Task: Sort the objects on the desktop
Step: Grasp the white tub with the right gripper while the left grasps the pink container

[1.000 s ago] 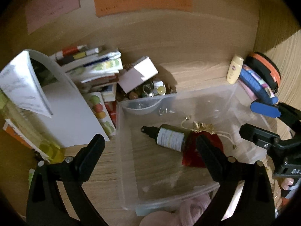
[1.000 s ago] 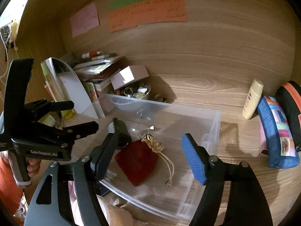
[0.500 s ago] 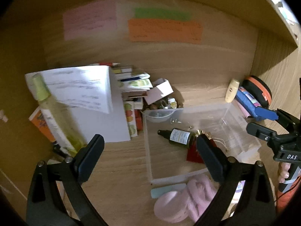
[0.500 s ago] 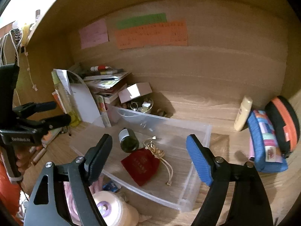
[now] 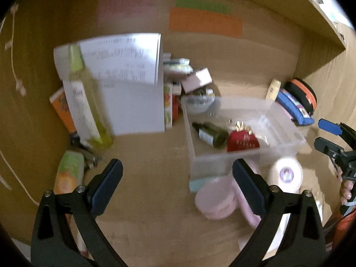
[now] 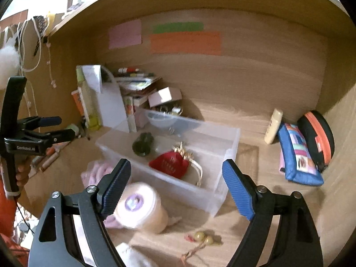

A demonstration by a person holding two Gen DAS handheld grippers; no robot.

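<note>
A clear plastic bin [image 5: 287,143] [image 6: 231,138] stands mid-desk. In it lie a dark green bottle [image 5: 211,133] [image 6: 143,145] and a red pouch [image 5: 242,141] [image 6: 170,163] with a gold cord. My left gripper [image 5: 176,184] is open and empty, held above bare desk in front and left of the bin; it shows in the right wrist view [image 6: 55,126]. My right gripper [image 6: 175,188] is open and empty, above the bin's near edge; it shows at the right in the left wrist view [image 5: 327,135].
A cream roll [image 6: 141,207] [image 5: 286,174], pink items [image 5: 215,198] and two beads [image 6: 203,238] lie in front of the bin. A tall yellow bottle [image 5: 86,106], papers and books stand left. A blue pouch [image 6: 298,153], black-orange case [image 6: 317,138] and small cream bottle [image 6: 273,125] sit right.
Both grippers have pulled back and up from the bin, so more of the desk shows. The left gripper also swung left. The bottle and pouch stay in the bin.
</note>
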